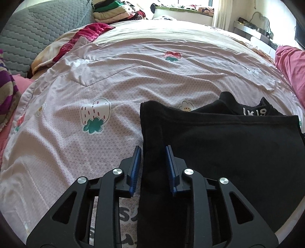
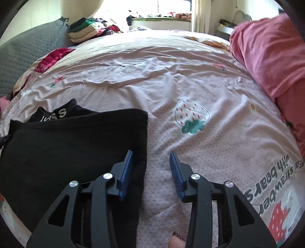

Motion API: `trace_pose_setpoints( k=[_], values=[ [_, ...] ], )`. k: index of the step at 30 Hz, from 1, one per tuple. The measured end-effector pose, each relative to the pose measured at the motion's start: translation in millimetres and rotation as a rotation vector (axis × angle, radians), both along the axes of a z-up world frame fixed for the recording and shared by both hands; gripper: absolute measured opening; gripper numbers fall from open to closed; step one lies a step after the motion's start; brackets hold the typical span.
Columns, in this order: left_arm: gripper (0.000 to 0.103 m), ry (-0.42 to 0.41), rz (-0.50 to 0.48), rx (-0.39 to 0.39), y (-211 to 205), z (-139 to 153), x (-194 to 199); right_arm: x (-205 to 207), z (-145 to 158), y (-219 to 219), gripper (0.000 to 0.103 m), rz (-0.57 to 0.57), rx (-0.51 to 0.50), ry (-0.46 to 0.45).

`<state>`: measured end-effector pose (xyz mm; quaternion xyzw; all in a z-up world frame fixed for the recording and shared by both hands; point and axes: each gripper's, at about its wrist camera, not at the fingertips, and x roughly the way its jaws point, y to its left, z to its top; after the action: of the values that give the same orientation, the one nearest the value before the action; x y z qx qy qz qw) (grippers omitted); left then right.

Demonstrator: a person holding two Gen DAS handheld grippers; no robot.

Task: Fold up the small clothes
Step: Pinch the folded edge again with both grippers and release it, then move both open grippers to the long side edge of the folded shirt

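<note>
left gripper (image 1: 152, 167) – parted, astride black garment (image 1: 219, 143) edge | right gripper (image 2: 151, 171) – parted, garment edge between fingers

garment (image 1: 228, 145) on bedspread (image 1: 114, 80) | clothes pile (image 1: 114, 11) behind — pillow (image 2: 266, 57) right

A: What colour is the garment (image 1: 228, 145)?
B: Black all over, with white letters on the band at its far edge.
A: And the sheet (image 1: 133, 76) under it?
B: Pale pink, with a fine honeycomb print. White strawberries with red seeds and teal leaves are scattered on it, plus small white flowers with yellow centres. Dark grey lettering and a red strawberry show in the right wrist view.
A: The grippers?
B: The left gripper (image 1: 153, 152) and right gripper (image 2: 151, 156) are black, with blue pads and silver screws.
A: Anything else?
B: A grey quilted cushion (image 1: 38, 34), a pink blanket (image 2: 266, 57), a dark red cloth (image 1: 91, 30).
</note>
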<state>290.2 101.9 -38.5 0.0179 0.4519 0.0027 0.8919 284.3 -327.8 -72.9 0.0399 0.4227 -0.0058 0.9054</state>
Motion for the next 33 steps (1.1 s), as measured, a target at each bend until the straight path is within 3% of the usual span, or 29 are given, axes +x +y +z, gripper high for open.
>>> trace_pose_setpoints(
  k=[10,16,19,26,30,33],
  values=[
    [0.035,0.009,0.001,0.005,7,1,-11,-13,3,-5,0.048,-0.034,0.008,0.001],
    [0.042,0.021,-0.001,-0.025,13,6,-20,-27,11,-11,0.054,-0.054,0.071,-0.015],
    [0.052,0.024,0.007,-0.035,16,9,-25,-36,18,-10,0.064,-0.050,0.083,-0.040],
    [0.061,0.049,-0.007,-0.062,18,14,-37,-49,32,1,0.082,-0.021,0.076,-0.085],
    [0.070,0.061,-0.015,-0.077,18,15,-46,-54,36,11,0.085,0.005,0.082,-0.102],
    [0.071,0.066,-0.027,-0.087,17,18,-52,-59,41,24,0.087,0.041,0.085,-0.116]
  ],
)
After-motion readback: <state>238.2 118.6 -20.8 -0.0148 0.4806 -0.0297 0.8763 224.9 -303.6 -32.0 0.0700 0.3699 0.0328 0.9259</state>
